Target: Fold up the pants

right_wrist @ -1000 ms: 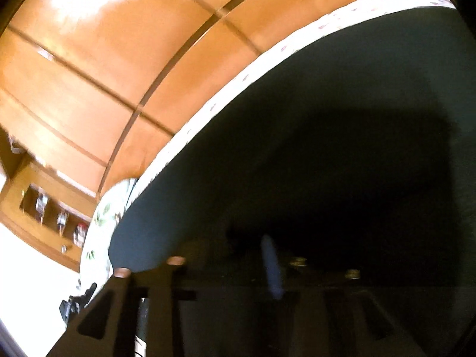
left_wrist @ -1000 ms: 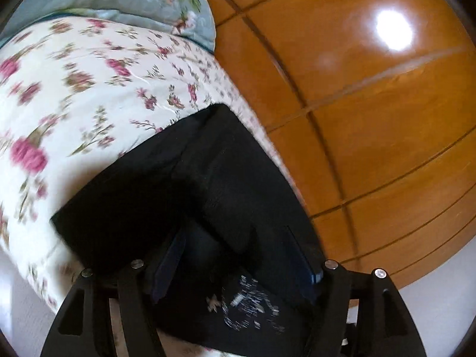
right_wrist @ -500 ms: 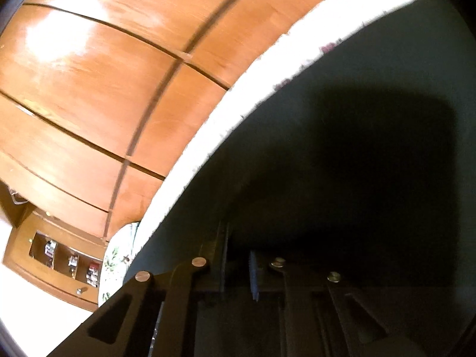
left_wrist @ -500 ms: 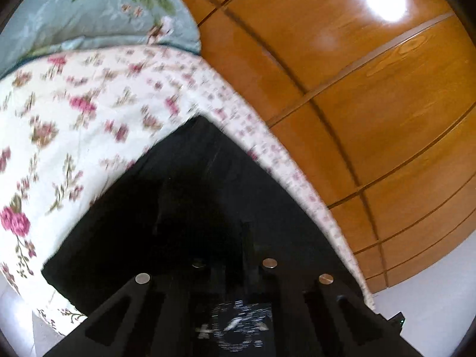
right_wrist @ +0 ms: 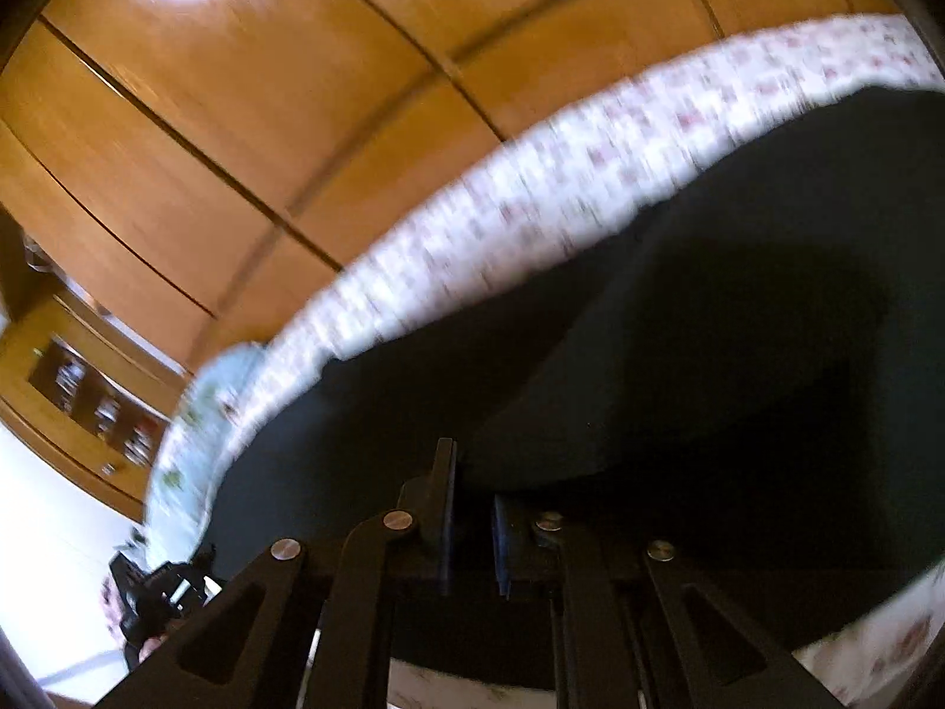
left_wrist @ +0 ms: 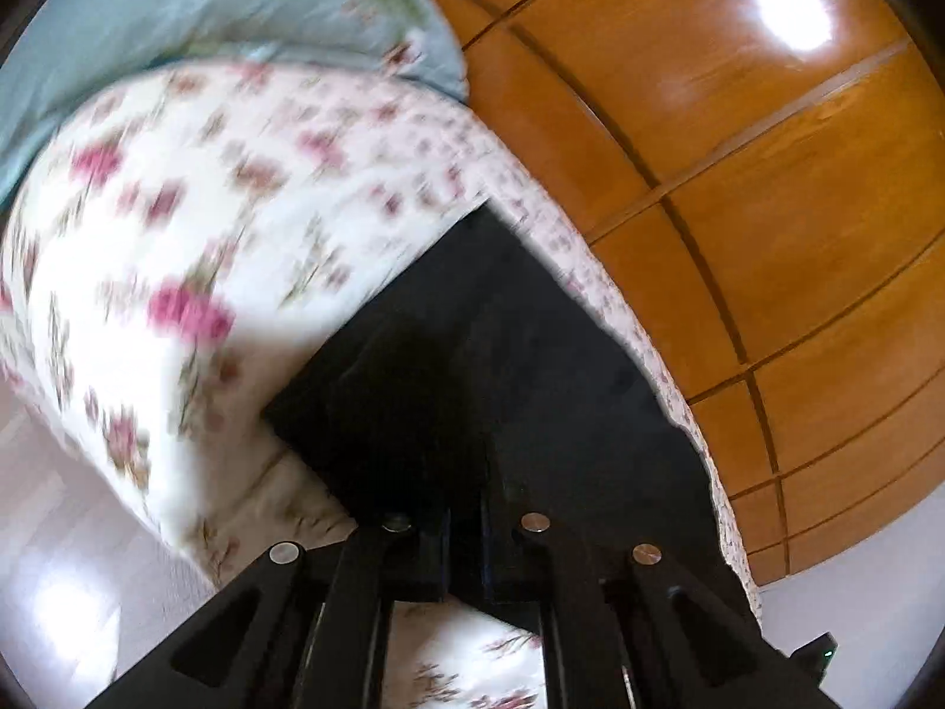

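The black pants (left_wrist: 484,366) lie on a floral bed sheet (left_wrist: 177,224). In the left wrist view my left gripper (left_wrist: 463,532) has its jaws nearly together, pinching the near edge of the pants. In the right wrist view the pants (right_wrist: 679,384) fill the lower right, with a folded layer raised over the rest. My right gripper (right_wrist: 472,526) is shut on the pants' edge, with cloth between its narrow jaws. Both views are blurred by motion.
A wooden panelled wardrobe (left_wrist: 738,177) stands close beside the bed. A light blue floral pillow (left_wrist: 207,6) lies at the bed's far end. A wooden shelf unit (right_wrist: 88,396) stands at the left in the right wrist view. White floor (left_wrist: 53,561) shows below the bed edge.
Both grippers went from wide open to shut on the pants' edge. Both have since lifted and pulled back, so more of the sheet shows around the pants.
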Motion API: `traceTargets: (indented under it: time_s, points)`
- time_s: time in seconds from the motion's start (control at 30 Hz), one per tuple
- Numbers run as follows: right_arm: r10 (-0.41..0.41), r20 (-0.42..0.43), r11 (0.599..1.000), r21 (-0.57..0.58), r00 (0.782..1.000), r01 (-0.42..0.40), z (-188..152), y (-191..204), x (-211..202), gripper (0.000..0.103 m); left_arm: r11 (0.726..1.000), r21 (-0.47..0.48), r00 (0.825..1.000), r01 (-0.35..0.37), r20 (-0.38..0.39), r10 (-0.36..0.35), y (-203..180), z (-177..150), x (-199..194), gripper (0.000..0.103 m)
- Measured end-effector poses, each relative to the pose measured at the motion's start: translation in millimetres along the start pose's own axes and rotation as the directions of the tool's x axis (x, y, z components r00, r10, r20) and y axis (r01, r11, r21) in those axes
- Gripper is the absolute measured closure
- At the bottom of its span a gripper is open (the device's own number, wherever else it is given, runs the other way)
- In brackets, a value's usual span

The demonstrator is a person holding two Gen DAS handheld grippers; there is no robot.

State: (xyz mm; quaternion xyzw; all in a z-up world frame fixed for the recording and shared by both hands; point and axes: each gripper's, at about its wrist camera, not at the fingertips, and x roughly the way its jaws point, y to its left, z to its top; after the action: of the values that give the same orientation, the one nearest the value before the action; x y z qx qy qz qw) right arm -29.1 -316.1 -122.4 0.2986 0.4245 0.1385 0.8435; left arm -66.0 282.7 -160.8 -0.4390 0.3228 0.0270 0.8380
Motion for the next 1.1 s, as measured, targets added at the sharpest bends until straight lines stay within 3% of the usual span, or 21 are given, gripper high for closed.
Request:
traceTargets:
  time_s: [0.13, 0.23, 0.3, 0.5, 0.57, 0.63, 0.8, 0.97, 1.1]
  points:
    - [-0.005, -0.019, 1.000, 0.030, 1.000, 0.006, -3.8, -19.1, 9.5, 0.092, 1.000, -0.007, 1.000, 0.021, 0.022, -0.021, -0.6, 1.3, -1.1, 0.095]
    - [-0.016, -0.023, 1.000, 0.007, 1.000, 0.017, -0.1, -17.0, 11.3, 0.092, 0.999, 0.030, 1.000, 0.011, 0.025, -0.012, -5.9, 1.2, -1.3, 0.087]
    - [-0.019, -0.025, 1.000, 0.011, 1.000, 0.019, -3.9, -20.2, 7.9, 0.090, 0.999, 0.003, 0.999, 0.034, 0.028, -0.034, -5.9, 1.5, -1.3, 0.082]
    - [0.003, -0.024, 0.998, 0.067, 1.000, -0.002, 2.2, -24.6, 12.3, 0.079, 0.998, -0.048, 0.998, 0.052, 0.021, -0.051, -1.8, 4.5, 1.2, 0.082]
    - [-0.008, -0.010, 0.998, 0.067, 1.000, 0.009, 7.0, -23.5, 15.4, 0.079, 0.999, -0.032, 1.000, 0.022, 0.020, -0.021, -3.5, 4.3, 0.3, 0.095]
    - [-0.027, -0.001, 0.998, 0.059, 1.000, 0.027, 10.7, -20.5, 14.7, 0.092, 1.000, -0.014, 1.000, 0.002, 0.016, -0.002, -6.4, 6.1, -2.0, 0.096]
    - [0.012, 0.056, 0.999, -0.034, 0.998, -0.010, 11.1, 2.8, -15.8, 0.092, 0.998, 0.055, 0.995, 0.019, 0.096, -0.025, -22.3, 11.8, -29.2, 0.097]
    - [-0.058, -0.009, 0.997, -0.055, 0.998, 0.057, -9.8, -10.6, 2.9, 0.092, 0.996, 0.052, 0.997, -0.075, 0.035, 0.073, -7.3, 0.3, -8.1, 0.095]
    - [-0.011, -0.001, 1.000, -0.002, 1.000, 0.011, -11.3, -19.1, 5.8, 0.086, 0.992, 0.089, 0.994, -0.091, 0.075, 0.084, -12.9, -6.7, -19.4, 0.086]
